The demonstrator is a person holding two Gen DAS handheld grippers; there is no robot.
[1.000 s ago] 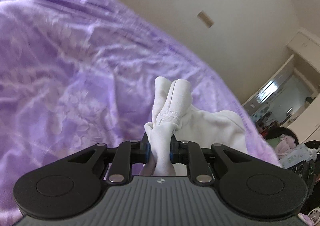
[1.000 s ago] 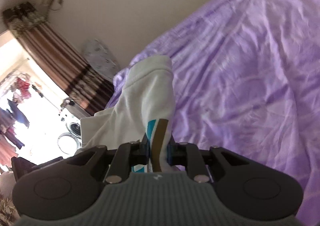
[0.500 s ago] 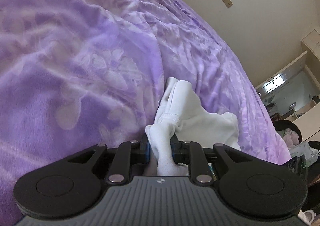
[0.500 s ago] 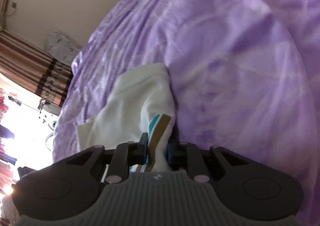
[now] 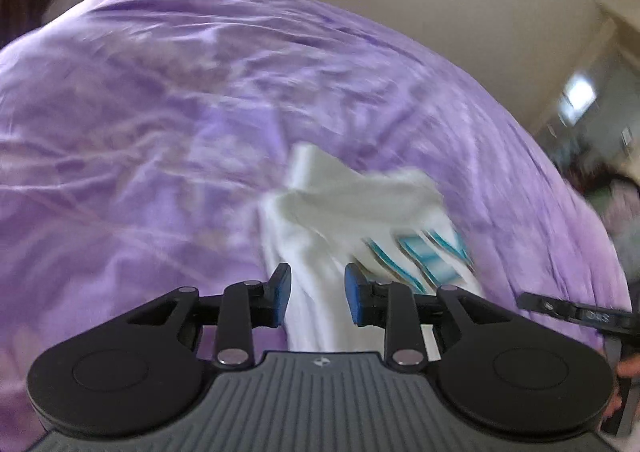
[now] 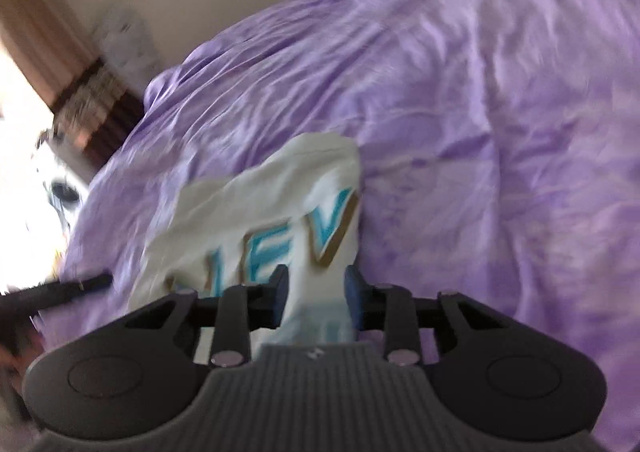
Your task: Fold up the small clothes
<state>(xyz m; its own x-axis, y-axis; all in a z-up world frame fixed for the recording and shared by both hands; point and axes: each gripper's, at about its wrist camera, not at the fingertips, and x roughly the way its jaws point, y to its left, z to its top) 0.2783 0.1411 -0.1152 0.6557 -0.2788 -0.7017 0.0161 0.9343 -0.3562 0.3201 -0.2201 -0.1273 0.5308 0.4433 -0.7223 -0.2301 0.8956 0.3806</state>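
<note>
Both grippers, left (image 5: 316, 294) and right (image 6: 314, 292), which I had pinching the white garment (image 6: 256, 220), now gape, dropping it folded onto the purple bedspread (image 5: 140, 132).

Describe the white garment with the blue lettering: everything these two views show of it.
The white garment is soft, knit-looking cloth with large turquoise letters edged in tan, blurred but reading roughly "EV". It lies crumpled and partly folded on the purple bedspread, one hemmed end pointing away. The left gripper and right gripper are both open, with cloth lying between the fingers; whether the fingers touch it cannot be told.
</note>
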